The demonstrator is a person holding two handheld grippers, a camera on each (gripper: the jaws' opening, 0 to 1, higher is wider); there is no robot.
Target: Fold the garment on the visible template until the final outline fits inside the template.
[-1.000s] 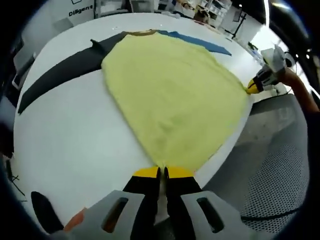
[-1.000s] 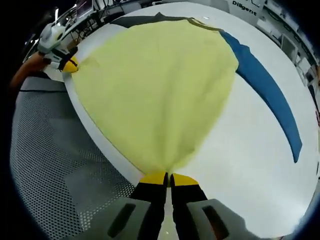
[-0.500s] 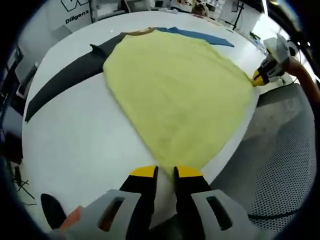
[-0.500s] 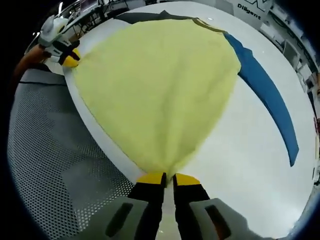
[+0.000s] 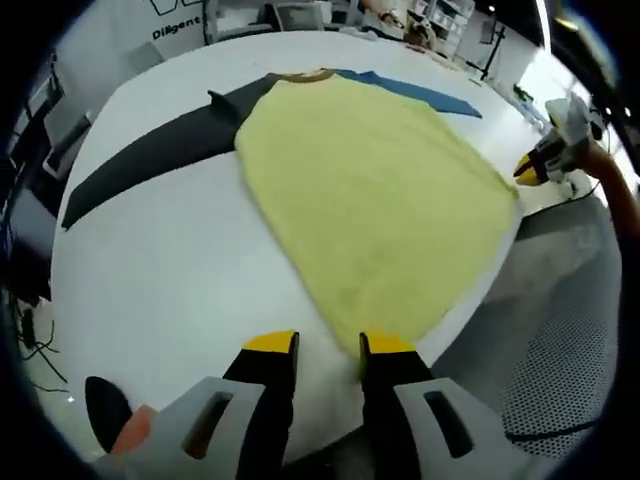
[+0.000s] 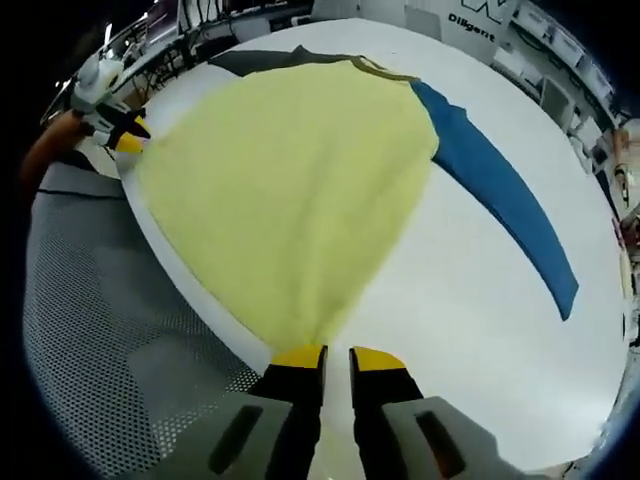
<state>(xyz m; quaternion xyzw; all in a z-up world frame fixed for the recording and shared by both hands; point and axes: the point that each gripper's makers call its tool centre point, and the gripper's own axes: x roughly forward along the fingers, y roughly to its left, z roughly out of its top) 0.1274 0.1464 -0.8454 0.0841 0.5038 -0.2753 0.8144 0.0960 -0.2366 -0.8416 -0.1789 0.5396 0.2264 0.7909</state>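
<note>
I see the pale yellow fabric garment [image 5: 375, 215] spread flat on the white round table [image 5: 170, 270], its hem running along the table's near edge. A black sleeve [image 5: 150, 160] lies stretched to one side and a blue sleeve [image 6: 500, 195] to the other. My left gripper [image 5: 328, 345] has its yellow-tipped jaws parted and grips nothing, the hem corner just beside them. My right gripper [image 6: 336, 353] is slightly parted; I cannot tell whether it pinches the other corner.
</note>
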